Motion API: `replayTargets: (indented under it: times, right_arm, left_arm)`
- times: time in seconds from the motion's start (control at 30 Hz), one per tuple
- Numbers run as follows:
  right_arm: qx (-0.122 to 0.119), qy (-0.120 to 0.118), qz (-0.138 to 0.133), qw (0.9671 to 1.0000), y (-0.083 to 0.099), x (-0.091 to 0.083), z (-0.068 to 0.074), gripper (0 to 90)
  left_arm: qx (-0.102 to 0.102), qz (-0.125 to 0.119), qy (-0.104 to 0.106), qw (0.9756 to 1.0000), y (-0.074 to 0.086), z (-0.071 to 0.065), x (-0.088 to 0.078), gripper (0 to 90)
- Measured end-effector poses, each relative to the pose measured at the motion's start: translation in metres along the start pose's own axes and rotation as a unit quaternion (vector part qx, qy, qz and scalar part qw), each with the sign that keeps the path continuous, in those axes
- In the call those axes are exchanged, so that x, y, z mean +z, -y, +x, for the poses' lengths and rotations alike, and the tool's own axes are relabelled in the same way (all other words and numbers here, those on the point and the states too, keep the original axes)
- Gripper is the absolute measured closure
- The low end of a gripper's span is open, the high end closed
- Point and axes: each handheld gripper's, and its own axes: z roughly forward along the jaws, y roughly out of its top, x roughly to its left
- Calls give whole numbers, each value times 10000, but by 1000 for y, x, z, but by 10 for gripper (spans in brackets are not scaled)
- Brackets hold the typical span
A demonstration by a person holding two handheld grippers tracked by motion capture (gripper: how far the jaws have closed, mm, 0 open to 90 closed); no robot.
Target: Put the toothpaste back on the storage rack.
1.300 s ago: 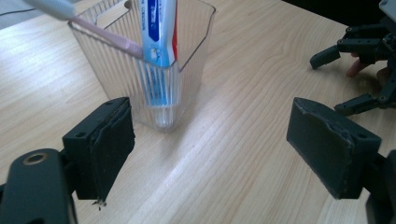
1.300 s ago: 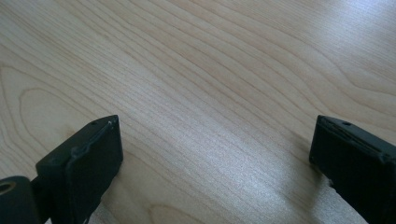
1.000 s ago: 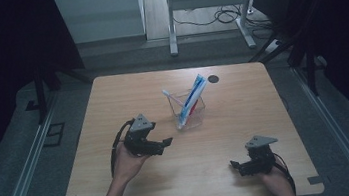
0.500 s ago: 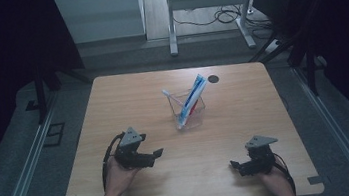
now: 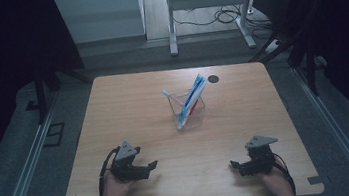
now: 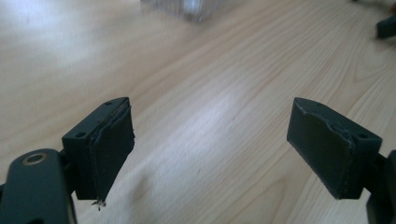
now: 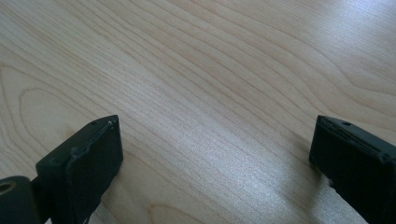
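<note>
Left gripper [image 5: 151, 167] spread, empty; right gripper [image 5: 234, 165] spread, empty. We read no lettering on toothpaste tube [image 5: 193, 94] in clear holder [image 5: 190, 114] on counter [image 5: 128, 108].

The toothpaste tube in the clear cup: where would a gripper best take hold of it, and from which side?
Probably by the upper end of the toothpaste tube, which leans up and right past the rim of the clear cup. Come from above, jaws across its flat faces; the lower part sits behind the cup wall beside the toothbrush.
</note>
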Motion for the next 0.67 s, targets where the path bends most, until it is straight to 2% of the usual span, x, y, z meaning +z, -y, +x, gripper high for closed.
replayTargets:
  times: [0.23,0.33,0.5,0.67]
  right_arm:
    - [1,0,-1,10000,0,0,0,21]
    - [2,0,-3,10000,0,0,0,21]
    - [3,0,-2,10000,0,0,0,21]
    - [5,3,-4,10000,0,0,0,21]
  left_arm:
    - [-93,377,-64,9992,13,-1,9,143]
    - [-7,569,-192,9982,16,-3,13,142]
    - [195,680,-409,9967,15,-9,16,139]
    - [177,681,-403,9967,15,-9,17,131]
